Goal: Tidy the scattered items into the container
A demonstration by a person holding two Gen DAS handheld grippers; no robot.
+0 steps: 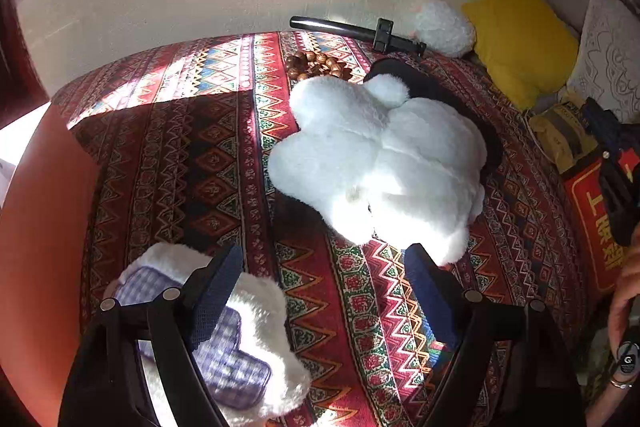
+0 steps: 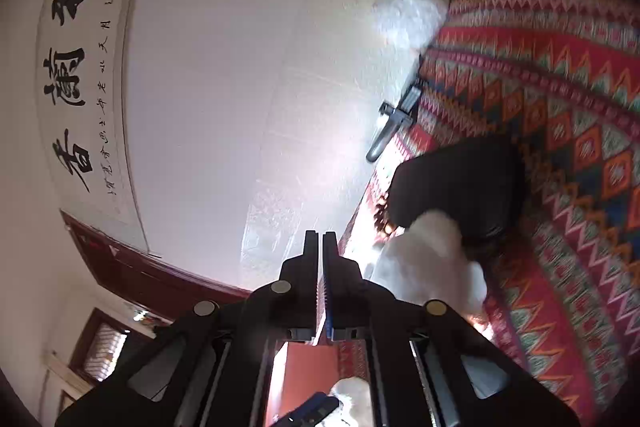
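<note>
A big white plush toy (image 1: 384,163) lies on the patterned bed cover (image 1: 180,155), partly over a black item (image 1: 440,87). Behind it lie wooden beads (image 1: 320,65) and a black stick (image 1: 352,29). My left gripper (image 1: 326,253) hangs open just in front of the plush, with nothing between its fingers. Its left finger (image 1: 216,291) is over a white fluffy slipper with a purple plaid lining (image 1: 236,359). My right gripper (image 2: 320,239) is shut with nothing in it and points at the white wall; the plush (image 2: 432,259) and black item (image 2: 460,183) lie to its right.
An orange surface (image 1: 40,247) borders the bed on the left. A yellow pillow (image 1: 520,39), a small white fluffy thing (image 1: 444,27) and a white patterned cushion (image 1: 612,55) crowd the far right corner. A red bag (image 1: 592,223) and a person's hand (image 1: 624,291) are at the right edge.
</note>
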